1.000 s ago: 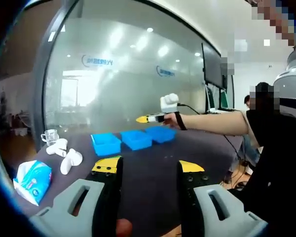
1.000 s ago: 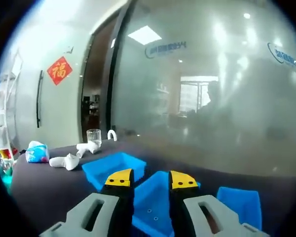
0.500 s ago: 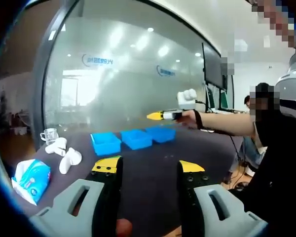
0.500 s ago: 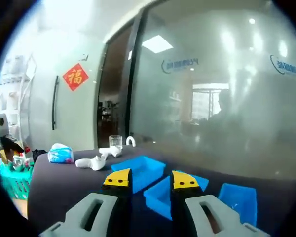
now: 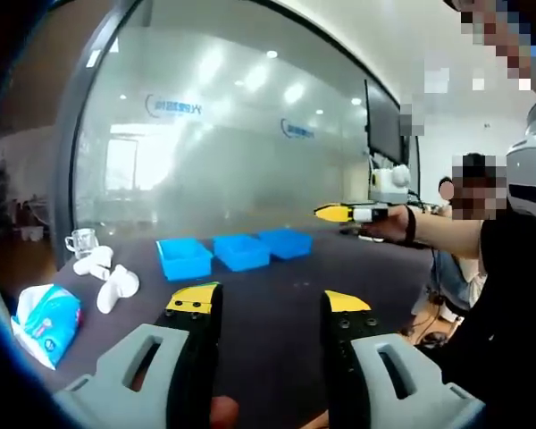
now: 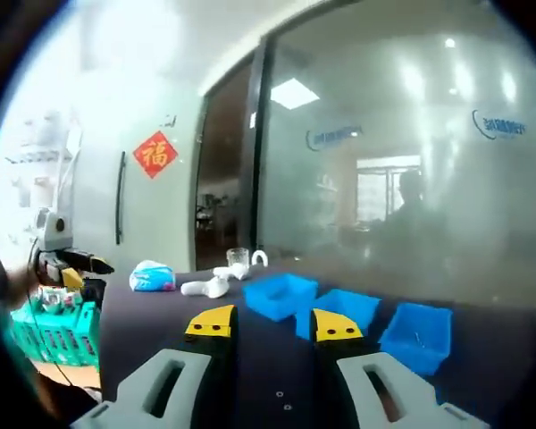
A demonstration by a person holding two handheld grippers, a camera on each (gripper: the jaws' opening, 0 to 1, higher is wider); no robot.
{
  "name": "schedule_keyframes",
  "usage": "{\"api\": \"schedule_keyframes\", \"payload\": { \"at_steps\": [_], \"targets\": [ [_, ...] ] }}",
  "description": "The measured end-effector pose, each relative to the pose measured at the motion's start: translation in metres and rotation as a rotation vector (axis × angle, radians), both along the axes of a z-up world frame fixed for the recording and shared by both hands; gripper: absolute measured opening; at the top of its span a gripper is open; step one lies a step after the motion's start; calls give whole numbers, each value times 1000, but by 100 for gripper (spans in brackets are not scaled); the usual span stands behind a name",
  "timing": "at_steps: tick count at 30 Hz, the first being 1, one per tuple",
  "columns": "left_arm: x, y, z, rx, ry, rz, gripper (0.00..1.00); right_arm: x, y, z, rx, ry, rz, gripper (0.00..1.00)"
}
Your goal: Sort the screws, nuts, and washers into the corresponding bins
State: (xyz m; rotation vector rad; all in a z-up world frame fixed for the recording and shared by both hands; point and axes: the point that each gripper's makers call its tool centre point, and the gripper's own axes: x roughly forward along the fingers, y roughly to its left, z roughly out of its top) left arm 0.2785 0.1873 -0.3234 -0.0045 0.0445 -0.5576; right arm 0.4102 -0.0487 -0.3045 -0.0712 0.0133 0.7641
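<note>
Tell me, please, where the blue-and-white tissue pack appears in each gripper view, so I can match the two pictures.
Left gripper view: the tissue pack lies at the lower left, on the dark table.
Right gripper view: it sits left of centre, at the table's far edge.
Shared landmark: the white plastic pieces lie between the pack and the blue bins.

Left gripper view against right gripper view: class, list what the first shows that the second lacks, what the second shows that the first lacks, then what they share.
Left gripper view: a black monitor screen and the person's outstretched forearm holding the right gripper.
Right gripper view: a red diamond-shaped paper sign and a green plastic basket.
Shared: three blue plastic bins in a row on the dark table, a blue-and-white tissue pack, a clear glass cup and white moulded pieces.
</note>
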Motion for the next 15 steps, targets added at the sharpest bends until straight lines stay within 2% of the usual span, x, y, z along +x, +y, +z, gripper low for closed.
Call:
{"api": "schedule_keyframes", "payload": {
  "at_steps": [4, 15],
  "targets": [
    [0, -2, 1, 5, -1, -5, 43, -24, -18, -13, -10, 12, -18, 28],
    [3, -7, 2, 8, -2, -15, 43, -62, -68, -34, 12, 52, -78, 27]
  ]
}}
